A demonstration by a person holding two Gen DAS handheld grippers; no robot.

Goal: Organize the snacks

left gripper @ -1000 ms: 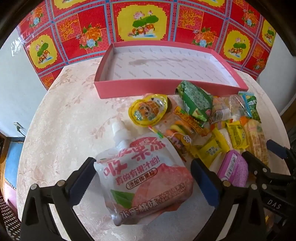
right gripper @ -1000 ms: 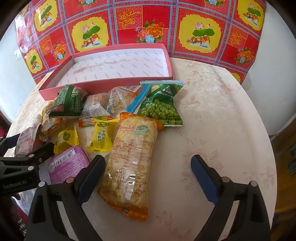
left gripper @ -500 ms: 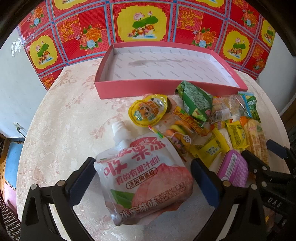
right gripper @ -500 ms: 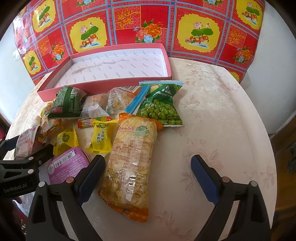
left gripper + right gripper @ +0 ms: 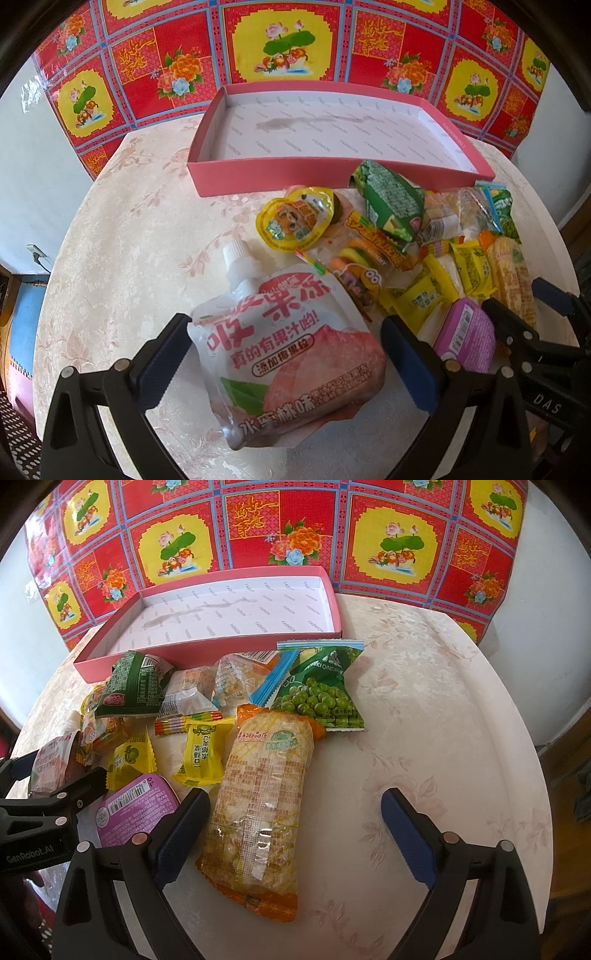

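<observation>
Seen from the left: left gripper [image 5: 284,354] set low near the table's [image 5: 122,258] front edge, jaws spread wide to either side of a peach jelly pouch [image 5: 288,343], neither pad visibly pressing it. Pouch lying flat, white spout aimed toward the far edge, placed squarely for a sideways pinch across its soft body; grasp judged ready, not yet made.

Beyond it, heaped mid-table: a yellow jelly cup [image 5: 295,221], a dark green packet [image 5: 388,199], small yellow sweets [image 5: 203,753], a purple tin [image 5: 136,812] close to the front edge between the two tools. Pile crowded against the near wall of the pink box [image 5: 332,173], likely for short carries.

Box itself at the table's far edge, open, holding nothing, white lining stained in one streak.

Further right: a long orange-ended biscuit pack [image 5: 262,801] lying just inside the left finger of the right gripper [image 5: 295,838], jaws likewise held apart and closed on nothing. Green pea bag [image 5: 321,694] beyond the pack's far end, touching it. Right side of the table bare.

Sorting judged at its very start.
</observation>
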